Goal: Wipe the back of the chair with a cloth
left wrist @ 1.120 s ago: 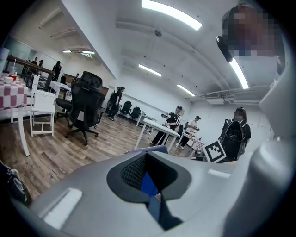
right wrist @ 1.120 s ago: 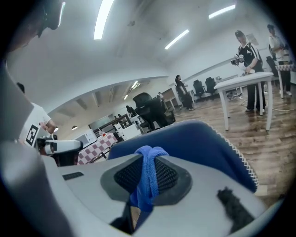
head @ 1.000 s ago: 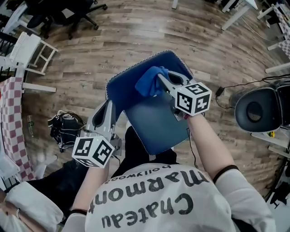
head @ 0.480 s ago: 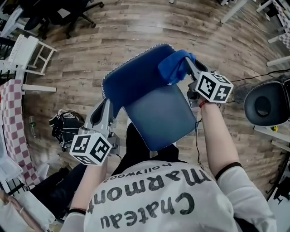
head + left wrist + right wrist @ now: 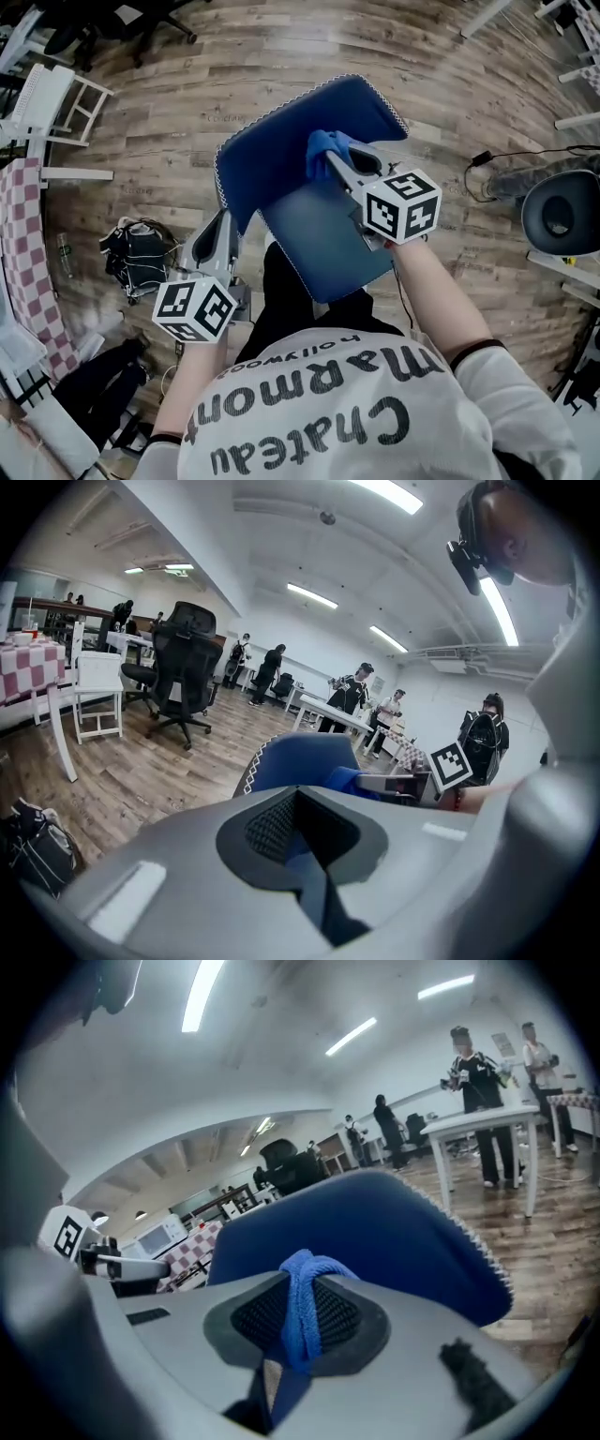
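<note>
Cloth (image 5: 325,147) slid left across chair (image 5: 277,150), clamped in right hand-held gripper (image 5: 330,161).

Base and legs of blue fabric chair (image 5: 319,234) hidden under seat and person's torso (image 5: 356,412). Blue terry cloth (image 5: 321,143) mostly behind right gripper (image 5: 330,161); in right gripper view only one pinched loop shows. Dark round object (image 5: 562,211) cut by head view's right edge. Red-checked desk (image 5: 23,244) cut at left. Distant standing people (image 5: 483,1091) too small for detail.
</note>
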A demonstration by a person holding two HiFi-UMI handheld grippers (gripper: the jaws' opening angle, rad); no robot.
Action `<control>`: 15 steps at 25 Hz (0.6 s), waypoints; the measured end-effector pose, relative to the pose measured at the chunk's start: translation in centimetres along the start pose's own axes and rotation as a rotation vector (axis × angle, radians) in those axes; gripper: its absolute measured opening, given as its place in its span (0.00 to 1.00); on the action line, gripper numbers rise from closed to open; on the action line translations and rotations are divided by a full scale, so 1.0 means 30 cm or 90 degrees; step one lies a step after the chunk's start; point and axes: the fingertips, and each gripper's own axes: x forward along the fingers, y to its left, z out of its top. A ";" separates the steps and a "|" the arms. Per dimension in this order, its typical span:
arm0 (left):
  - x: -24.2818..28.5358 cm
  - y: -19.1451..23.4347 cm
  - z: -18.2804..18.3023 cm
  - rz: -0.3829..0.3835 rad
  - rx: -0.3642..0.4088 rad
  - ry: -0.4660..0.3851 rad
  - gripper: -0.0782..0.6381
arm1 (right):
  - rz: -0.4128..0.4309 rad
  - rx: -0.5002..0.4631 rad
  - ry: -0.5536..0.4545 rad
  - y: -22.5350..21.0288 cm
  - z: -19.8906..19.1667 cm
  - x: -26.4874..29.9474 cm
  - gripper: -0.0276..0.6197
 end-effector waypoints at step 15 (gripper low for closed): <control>-0.005 0.030 -0.159 -0.058 -0.035 0.051 0.12 | 0.252 -0.057 0.164 0.493 -0.256 0.219 0.14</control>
